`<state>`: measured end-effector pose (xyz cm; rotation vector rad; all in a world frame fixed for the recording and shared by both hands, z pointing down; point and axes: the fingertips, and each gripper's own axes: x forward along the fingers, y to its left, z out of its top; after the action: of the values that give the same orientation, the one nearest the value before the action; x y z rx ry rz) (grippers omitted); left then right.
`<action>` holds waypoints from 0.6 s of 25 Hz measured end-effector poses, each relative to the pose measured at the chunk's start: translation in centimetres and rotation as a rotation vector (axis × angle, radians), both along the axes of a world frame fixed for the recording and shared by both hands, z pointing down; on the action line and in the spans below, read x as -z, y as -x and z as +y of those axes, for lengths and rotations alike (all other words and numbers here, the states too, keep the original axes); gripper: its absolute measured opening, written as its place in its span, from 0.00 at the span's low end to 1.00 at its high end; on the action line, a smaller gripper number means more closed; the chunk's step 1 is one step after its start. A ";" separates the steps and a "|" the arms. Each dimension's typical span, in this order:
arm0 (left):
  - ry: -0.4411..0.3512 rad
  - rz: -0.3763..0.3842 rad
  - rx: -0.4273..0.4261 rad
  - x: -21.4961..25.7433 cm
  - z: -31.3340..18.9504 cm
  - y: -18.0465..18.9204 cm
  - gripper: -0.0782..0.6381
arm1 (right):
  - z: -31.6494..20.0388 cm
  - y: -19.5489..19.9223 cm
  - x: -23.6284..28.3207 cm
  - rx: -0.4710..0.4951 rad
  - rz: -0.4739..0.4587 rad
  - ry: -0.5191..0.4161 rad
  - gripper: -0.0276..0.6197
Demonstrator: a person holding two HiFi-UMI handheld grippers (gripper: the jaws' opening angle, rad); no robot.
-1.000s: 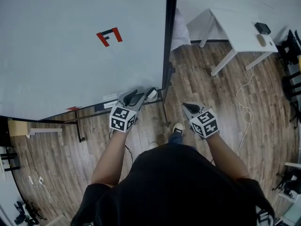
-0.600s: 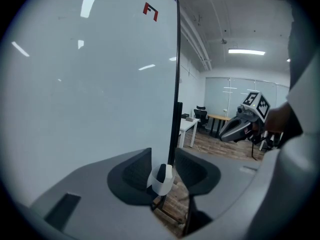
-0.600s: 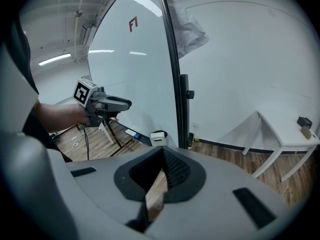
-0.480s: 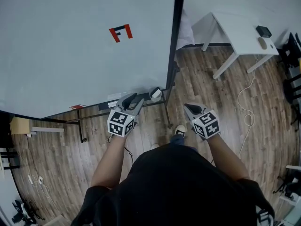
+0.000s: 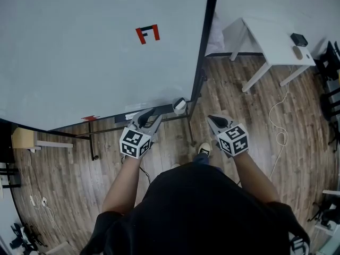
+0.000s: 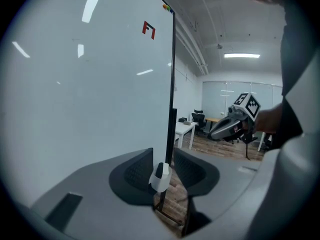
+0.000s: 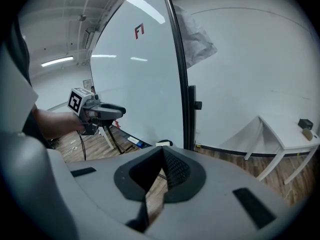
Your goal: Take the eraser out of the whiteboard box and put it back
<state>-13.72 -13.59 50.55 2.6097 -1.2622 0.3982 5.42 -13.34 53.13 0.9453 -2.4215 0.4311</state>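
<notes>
**Item 1, your left gripper** (image 5: pixel 154 116). Jaws apart and closing, narrower than a second ago, with nothing clamped. Its own view lines the eraser up in the gap between the pads, but the pads do not touch it. A second ago the tips sat just beside the box; now a strip of wooden floor (image 5: pixel 239 100) shows between them and it, so the gripper has drawn back towards you.

**Item 2, your right gripper** (image 5: pixel 213 120). Jaws pressed together, empty. It is held above the floor to the right of the board's black post, well apart from the box. It stands much as before, near your shoe (image 5: pixel 202 149).

**Item 3, eraser** (image 6: pixel 160 170). A dark piece standing in the white whiteboard box (image 5: pixel 180 106). It is unmoved since the earlier frames.

**Item 4, whiteboard box.** It sits at the right end of the ledge (image 5: pixel 111 119) under the whiteboard (image 5: pixel 79 52), just beside the frame post. It is in the same place on the ledge as a second ago.

**Item 5, whiteboard.** A large pale panel with a red-and-black mark (image 5: pixel 147 34). The mark lies further right in the head view than before, as do the post and the box.

**Item 6, white table** (image 5: pixel 271 41). It stands beyond the post at upper right, with two small objects at its far end.
</notes>
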 end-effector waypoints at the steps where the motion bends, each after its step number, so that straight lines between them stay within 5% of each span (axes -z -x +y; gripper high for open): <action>1: -0.001 -0.001 0.001 0.0 0.2 0.2 0.30 | 0.0 0.1 0.0 0.002 0.000 -0.001 0.03; 15: 0.003 -0.004 0.013 -0.3 3.0 1.6 0.27 | 0.9 1.3 0.4 0.021 0.000 -0.015 0.03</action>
<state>-15.32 -10.56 50.84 2.5981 -1.2776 0.4037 4.10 -12.43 52.75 0.9256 -2.4352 0.4059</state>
